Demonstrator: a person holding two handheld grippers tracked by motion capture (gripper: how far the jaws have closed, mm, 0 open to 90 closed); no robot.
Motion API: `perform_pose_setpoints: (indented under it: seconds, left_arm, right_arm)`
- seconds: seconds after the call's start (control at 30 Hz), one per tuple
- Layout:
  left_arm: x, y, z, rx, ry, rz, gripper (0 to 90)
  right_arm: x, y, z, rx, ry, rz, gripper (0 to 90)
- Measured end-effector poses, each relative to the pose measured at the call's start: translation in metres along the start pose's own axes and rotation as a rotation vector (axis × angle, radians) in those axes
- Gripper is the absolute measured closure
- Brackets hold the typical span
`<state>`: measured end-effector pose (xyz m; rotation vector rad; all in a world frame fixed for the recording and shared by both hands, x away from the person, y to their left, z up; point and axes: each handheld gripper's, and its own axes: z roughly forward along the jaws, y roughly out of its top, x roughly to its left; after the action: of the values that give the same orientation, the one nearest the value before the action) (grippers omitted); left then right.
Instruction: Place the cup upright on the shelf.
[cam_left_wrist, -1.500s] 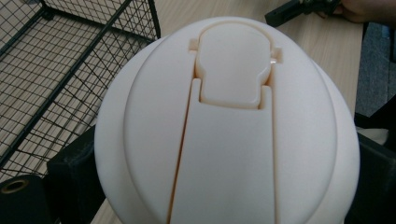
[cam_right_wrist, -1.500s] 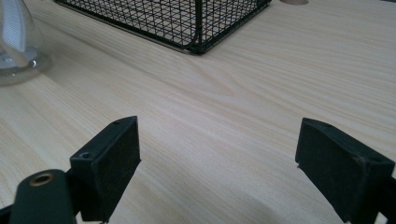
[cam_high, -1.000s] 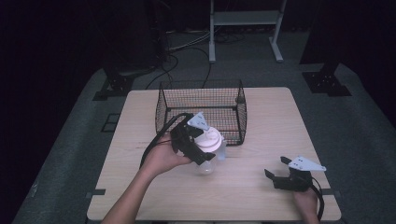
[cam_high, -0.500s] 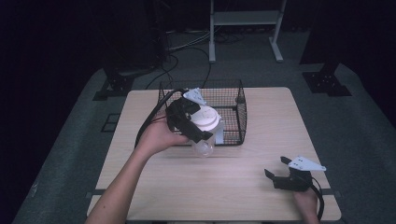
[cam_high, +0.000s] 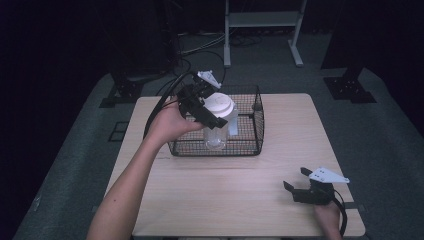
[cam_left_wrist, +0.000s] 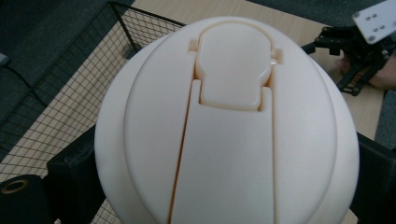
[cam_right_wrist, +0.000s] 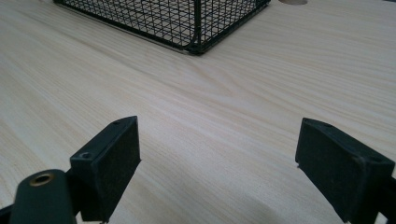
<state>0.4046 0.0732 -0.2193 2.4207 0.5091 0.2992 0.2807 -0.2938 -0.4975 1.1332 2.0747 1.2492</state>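
Clear plastic jar with a round cream-white flip-top lid (cam_high: 218, 120): held upright above the open top of the black wire-mesh basket (cam_high: 250, 145), its lower body seen through the mesh of the basket's near wall; whether its base touches the basket floor cannot be told. In the left gripper view the lid (cam_left_wrist: 229, 126) shows a raised hinged tab at its far edge, with black jaw pads pressed against the lid's rim on either side.

Left gripper (cam_high: 207, 107): black, two-jawed, grey three-cornered plate on top, clamped on the jar just under the lid, over the basket's left half. A bare forearm (cam_high: 135, 180) reaches to it from the near left of the basket; a black cable (cam_high: 160, 102) loops away behind the basket's left corner.

Right gripper (cam_high: 302, 187): black, same plate, well apart from the basket, to its near right by the table edge. Jaws spread wide, grasping nothing; in the right gripper view bare wood lies between them, with a basket corner (cam_right_wrist: 196, 28) beyond.

Light wooden rectangular table (cam_high: 230, 200): carries the basket on its far half.
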Motion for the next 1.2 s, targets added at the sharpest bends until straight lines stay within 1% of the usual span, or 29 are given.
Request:
perform_pose_setpoints:
  seconds: [0.1,0.23,0.33,0.37,0.5,0.53,0.57,0.63,0.67,0.77,0.83,0.9,0.93,0.97,1.07,1.17,1.2]
  left_arm:
    - [0.006,0.006,0.0,0.008,0.012,-0.006,5.1]
    - [0.014,0.012,0.002,0.015,0.03,-0.021,5.1]
    - [0.022,0.015,0.005,0.014,0.037,-0.042,5.1]
    - [0.025,0.016,0.006,0.014,0.041,-0.045,5.1]
    - [0.037,0.015,0.011,0.016,0.055,-0.083,5.1]
    - [0.039,0.014,0.013,0.019,0.064,-0.089,5.1]
    - [0.043,0.013,0.014,0.022,0.084,-0.101,5.1]
    - [0.045,0.013,0.015,0.02,0.092,-0.105,5.1]
    - [0.05,0.012,0.017,0.014,0.102,-0.126,5.1]
    - [0.053,0.012,0.019,0.013,0.114,-0.133,5.1]
    - [0.057,0.011,0.023,0.025,0.13,-0.138,5.1]
    - [0.06,0.011,0.028,0.032,0.132,-0.144,5.1]
    - [0.063,0.009,0.031,0.032,0.136,-0.155,5.1]
    - [0.065,0.009,0.033,0.035,0.135,-0.157,5.1]
    - [0.072,0.005,0.044,0.057,0.136,-0.18,5.1]
    - [0.078,0.001,0.054,0.074,0.127,-0.201,5.1]
    - [0.079,0.0,0.058,0.078,0.129,-0.201,5.1]
  right_arm:
    - [0.0,0.0,0.0,0.0,0.001,0.009,12.9]
    - [0.0,0.0,0.0,-0.003,0.002,0.004,12.9]
    - [0.0,0.0,0.0,-0.003,0.003,0.006,12.9]
    - [0.0,0.0,0.0,-0.003,0.003,0.007,12.9]
    - [0.0,0.0,0.0,-0.003,0.003,0.012,12.9]
    - [0.0,0.0,0.0,-0.003,0.003,0.012,12.9]
    - [0.0,0.0,0.0,-0.003,0.003,0.015,12.9]
    - [0.0,0.0,0.0,-0.004,0.003,0.017,12.9]
    - [0.0,0.0,0.0,-0.005,0.004,0.016,12.9]
    - [-0.001,0.0,0.0,-0.008,0.003,0.008,12.9]
    - [-0.001,0.0,0.0,-0.007,0.003,0.01,12.9]
    - [-0.001,0.0,0.0,-0.007,0.004,0.013,12.9]
    - [0.0,0.0,-0.001,-0.008,0.004,0.013,12.9]
    - [0.0,0.0,-0.001,-0.008,0.006,0.015,12.9]
    - [-0.001,0.0,-0.001,-0.01,0.005,0.013,12.9]
    - [-0.001,0.0,-0.001,-0.01,0.006,0.015,12.9]
    - [0.0,0.0,-0.001,-0.011,0.006,0.015,12.9]
